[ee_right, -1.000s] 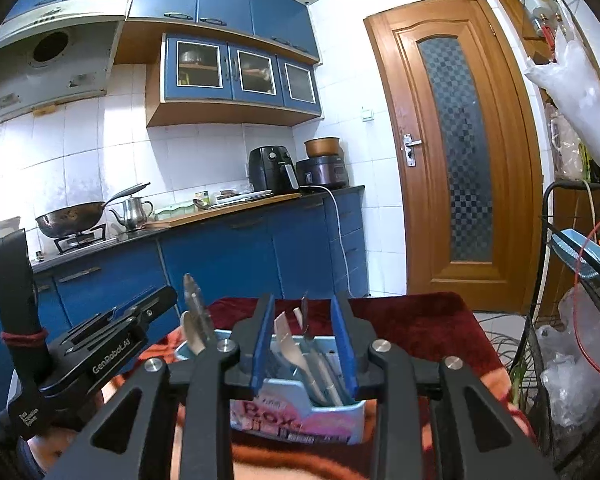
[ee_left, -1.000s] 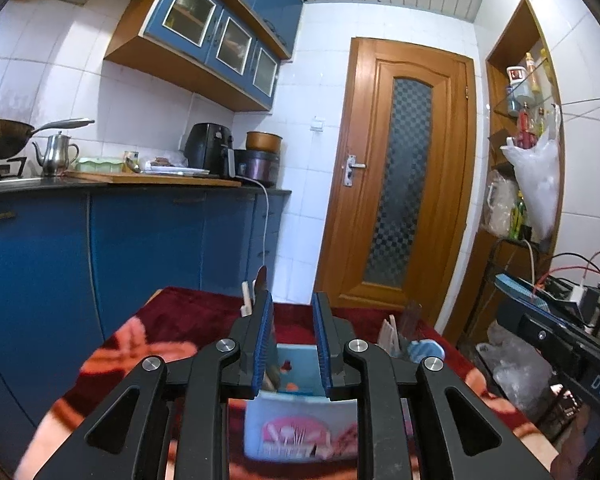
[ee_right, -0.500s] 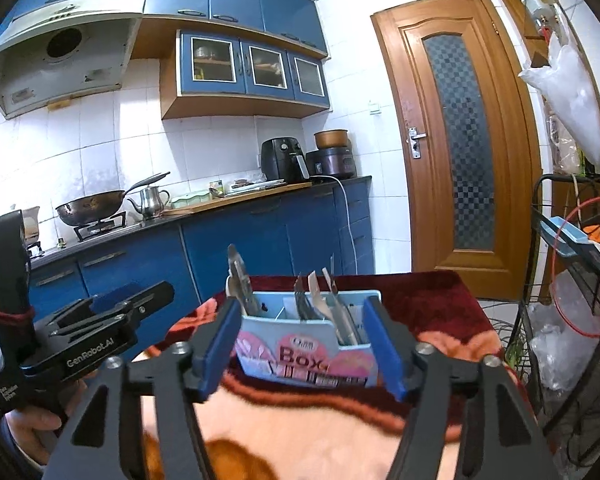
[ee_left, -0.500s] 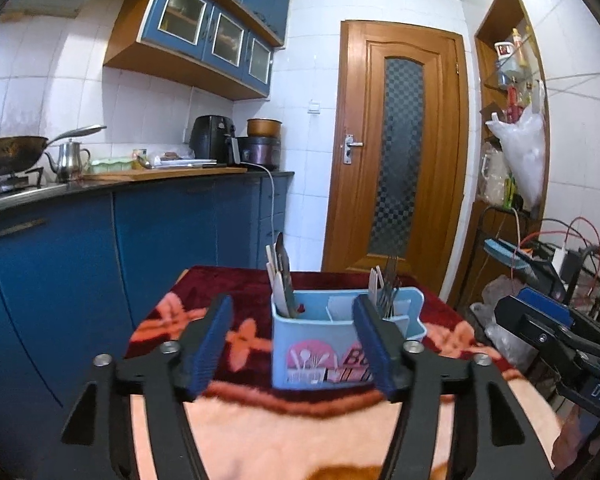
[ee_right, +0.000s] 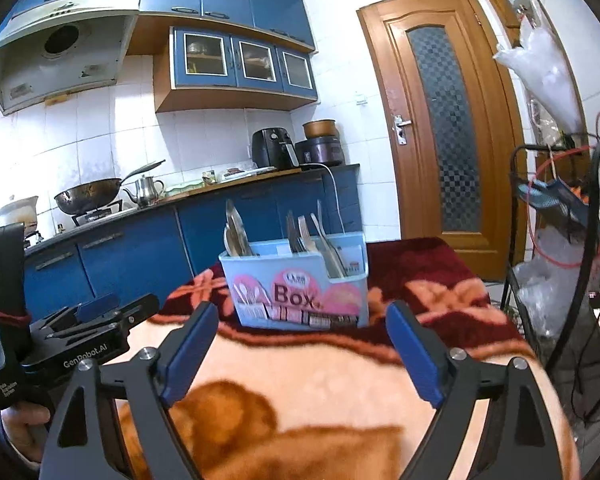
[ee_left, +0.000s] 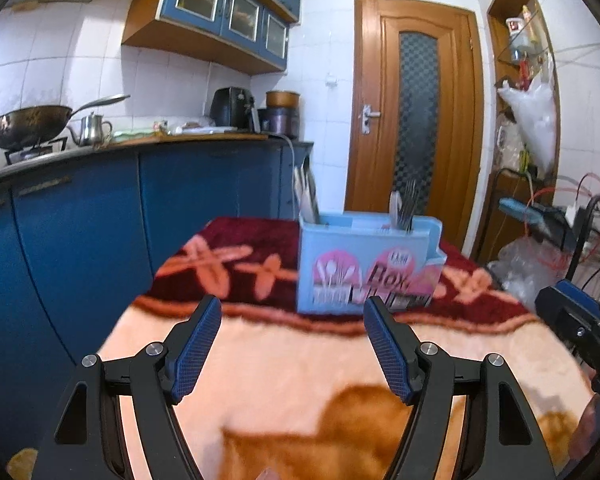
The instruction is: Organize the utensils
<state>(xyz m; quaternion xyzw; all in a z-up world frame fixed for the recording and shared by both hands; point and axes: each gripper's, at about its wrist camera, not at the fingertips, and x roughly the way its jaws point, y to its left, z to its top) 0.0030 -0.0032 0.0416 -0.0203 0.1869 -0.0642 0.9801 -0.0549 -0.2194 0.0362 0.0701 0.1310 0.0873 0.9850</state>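
The tabletop (ee_left: 284,364), draped in a plush peach and dark red floral blanket, fills the lower half of both views, with blue kitchen cabinets (ee_right: 140,256) and a brown wooden door (ee_right: 448,120) behind it. Both tools sit low and level over the near, peach part of the blanket, pointing straight toward the far end. The left gripper (ee_left: 293,344) is empty, its jaws spread wide with nothing between the blue pads. In the right wrist view it appears again at the left edge, gripped by the person's left hand (ee_right: 24,424). The right gripper (ee_right: 299,350) matches it: jaws wide apart, holding nothing, touching nothing. Ahead of both, well apart from the fingertips, stands the light blue plastic utensil box (ee_right: 300,292) with pink labels, upright on the dark red band of the blanket. It is split into compartments. Metal spoons (ee_right: 234,226) stand handle-down in the left compartment, and metal forks and knives (ee_right: 308,236) lean together toward the right side. Which exact compartment each of those sits in is hard to tell.
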